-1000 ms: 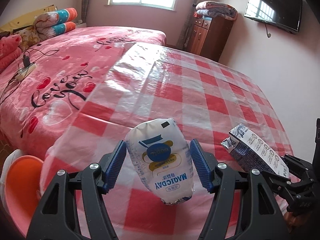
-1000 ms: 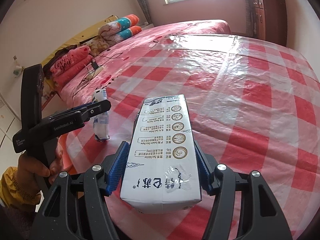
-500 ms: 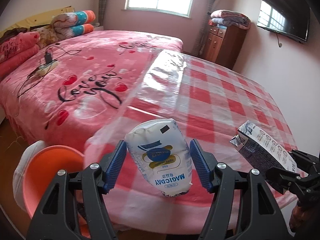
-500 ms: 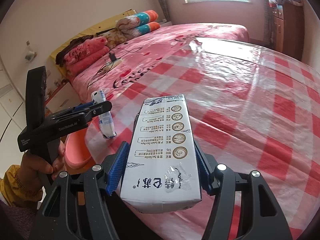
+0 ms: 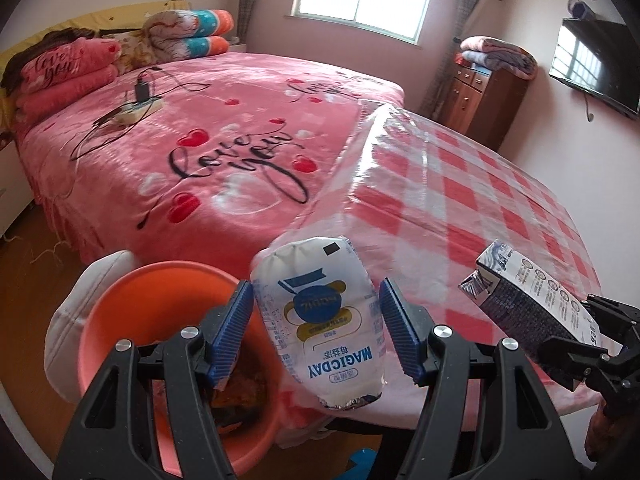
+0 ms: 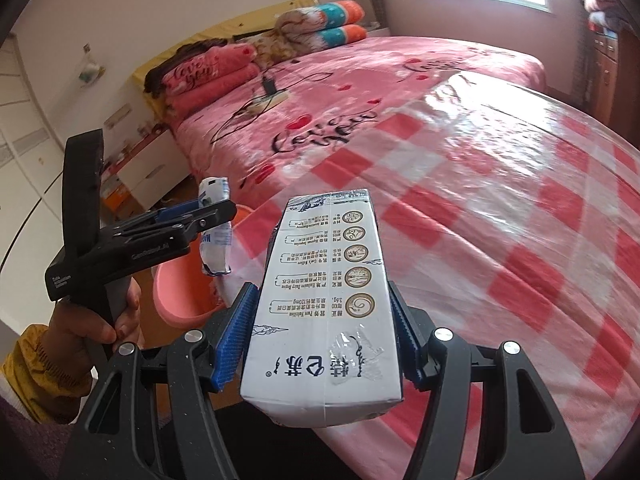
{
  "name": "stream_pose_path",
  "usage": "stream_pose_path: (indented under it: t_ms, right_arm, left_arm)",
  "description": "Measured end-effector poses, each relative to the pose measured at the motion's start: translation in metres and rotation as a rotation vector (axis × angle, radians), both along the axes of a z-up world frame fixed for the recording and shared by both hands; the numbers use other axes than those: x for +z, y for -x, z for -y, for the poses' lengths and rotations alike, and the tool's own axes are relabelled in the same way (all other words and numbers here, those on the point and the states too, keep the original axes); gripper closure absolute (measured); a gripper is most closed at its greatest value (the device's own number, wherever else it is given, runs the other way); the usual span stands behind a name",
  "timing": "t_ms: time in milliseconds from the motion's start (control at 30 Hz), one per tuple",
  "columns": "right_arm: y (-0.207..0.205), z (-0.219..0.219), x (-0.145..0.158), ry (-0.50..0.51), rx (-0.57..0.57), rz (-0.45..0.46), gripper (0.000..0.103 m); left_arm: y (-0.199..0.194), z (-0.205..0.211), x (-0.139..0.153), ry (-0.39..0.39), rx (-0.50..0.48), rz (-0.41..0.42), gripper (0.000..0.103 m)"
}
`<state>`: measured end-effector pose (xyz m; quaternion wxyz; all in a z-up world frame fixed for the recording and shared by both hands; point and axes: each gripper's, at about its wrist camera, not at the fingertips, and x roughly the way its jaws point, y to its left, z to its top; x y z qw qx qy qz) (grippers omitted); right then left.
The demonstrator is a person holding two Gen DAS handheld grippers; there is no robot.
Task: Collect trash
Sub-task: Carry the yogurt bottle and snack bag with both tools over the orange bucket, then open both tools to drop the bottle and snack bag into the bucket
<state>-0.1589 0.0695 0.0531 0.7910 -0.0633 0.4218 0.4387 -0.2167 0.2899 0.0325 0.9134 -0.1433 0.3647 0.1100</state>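
Jaws of both grippers are clamping trash: left gripper [image 5: 316,336] holding a milk pouch [image 5: 320,320], right gripper [image 6: 320,340] a carton [image 6: 324,320]. Both have been swinging off the bed's corner toward the orange bin [image 5: 120,304], nearing the drop.

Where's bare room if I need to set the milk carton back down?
The checked tablecloth ahead of the milk carton shows nothing on it, out to the pink bedspread. Crowded: the corner by the orange bin, where the left gripper holds the milk pouch.

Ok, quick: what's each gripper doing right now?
Left gripper: shut on the white pouch.
Right gripper: shut on the milk carton.
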Motion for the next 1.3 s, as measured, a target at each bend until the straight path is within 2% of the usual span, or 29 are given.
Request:
stream_pose_path:
  t_ms: [600, 633, 700, 1000, 1300]
  right_arm:
    - [0.011, -0.095, -0.01, 0.059, 0.186, -0.018, 0.039]
    - [0.011, -0.1, -0.011, 0.061, 0.197, -0.018, 0.039]
    - [0.014, -0.111, -0.012, 0.067, 0.222, -0.017, 0.039]
    - [0.021, -0.158, -0.025, 0.096, 0.317, -0.03, 0.039]
    - [0.027, -0.191, -0.034, 0.118, 0.384, -0.031, 0.039]
  left_arm:
    - [0.034, -0.065, -0.029, 0.045, 0.142, -0.048, 0.039]
    - [0.036, -0.068, -0.031, 0.046, 0.149, -0.052, 0.04]
    - [0.039, -0.075, -0.037, 0.055, 0.163, -0.066, 0.048]
    - [0.047, -0.097, -0.058, 0.076, 0.217, -0.111, 0.048]
    - [0.051, -0.112, -0.067, 0.05, 0.282, -0.154, 0.048]
